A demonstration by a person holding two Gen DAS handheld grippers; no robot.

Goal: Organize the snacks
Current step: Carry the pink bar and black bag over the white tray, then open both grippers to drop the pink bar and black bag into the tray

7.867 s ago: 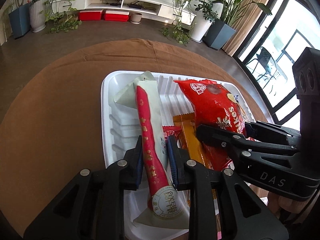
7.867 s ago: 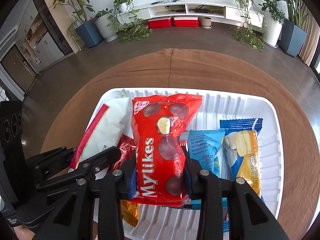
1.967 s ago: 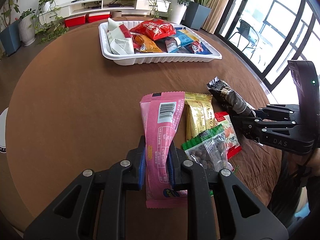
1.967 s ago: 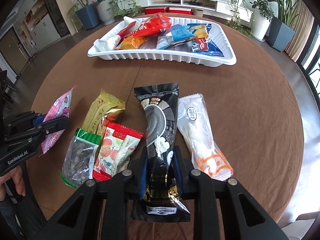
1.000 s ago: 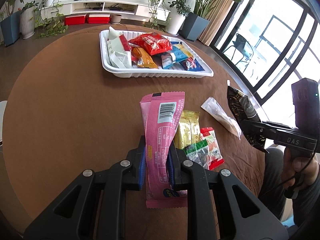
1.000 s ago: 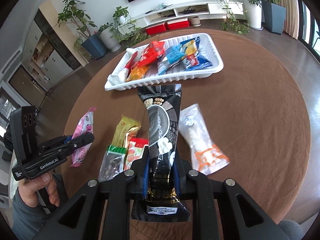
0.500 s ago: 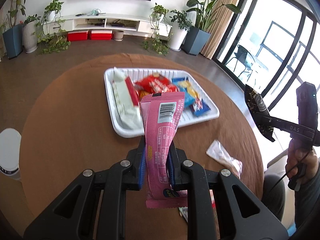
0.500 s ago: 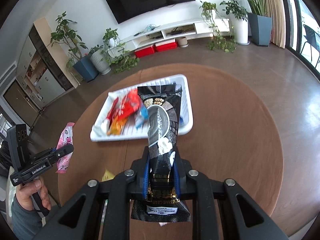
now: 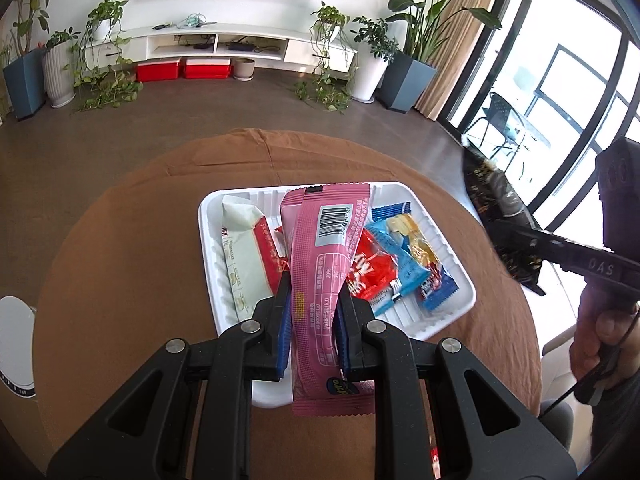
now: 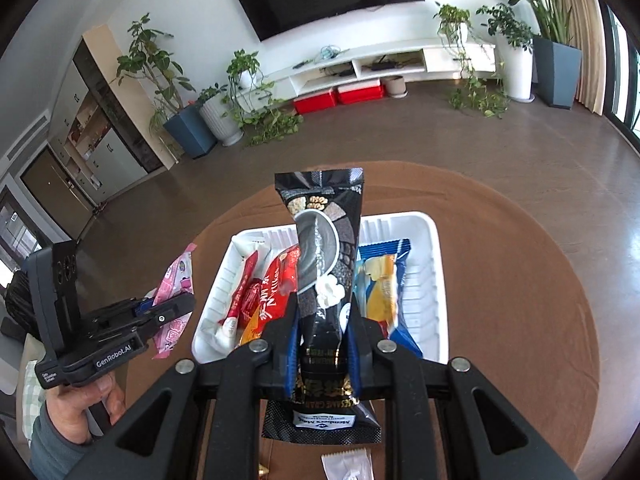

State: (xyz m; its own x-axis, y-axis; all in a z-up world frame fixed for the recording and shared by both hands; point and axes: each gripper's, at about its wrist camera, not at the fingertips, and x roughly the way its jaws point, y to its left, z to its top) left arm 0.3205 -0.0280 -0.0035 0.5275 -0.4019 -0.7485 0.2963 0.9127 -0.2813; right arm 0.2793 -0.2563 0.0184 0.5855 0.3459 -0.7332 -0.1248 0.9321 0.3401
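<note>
My left gripper (image 9: 311,312) is shut on a long pink snack packet (image 9: 324,248) and holds it above the white tray (image 9: 208,240). My right gripper (image 10: 323,336) is shut on a tall black snack packet (image 10: 324,256), also raised above the tray (image 10: 432,264). The tray holds a white-and-red packet (image 9: 244,256), a red Mylikes bag (image 9: 372,264) and blue packets (image 9: 416,248). The right gripper with its black packet (image 9: 496,208) shows at the right of the left wrist view. The left gripper with its pink packet (image 10: 176,288) shows at the left of the right wrist view.
The tray sits on a round table with a brown cloth (image 9: 132,240). A white packet (image 10: 348,466) lies on the cloth near the table's front edge. A white round object (image 9: 14,344) stands off the table's left side. Plants and a TV shelf line the far wall.
Both grippers have moved forward with their packets and now hang over the tray. The loose snacks on the cloth have dropped out of view below.
</note>
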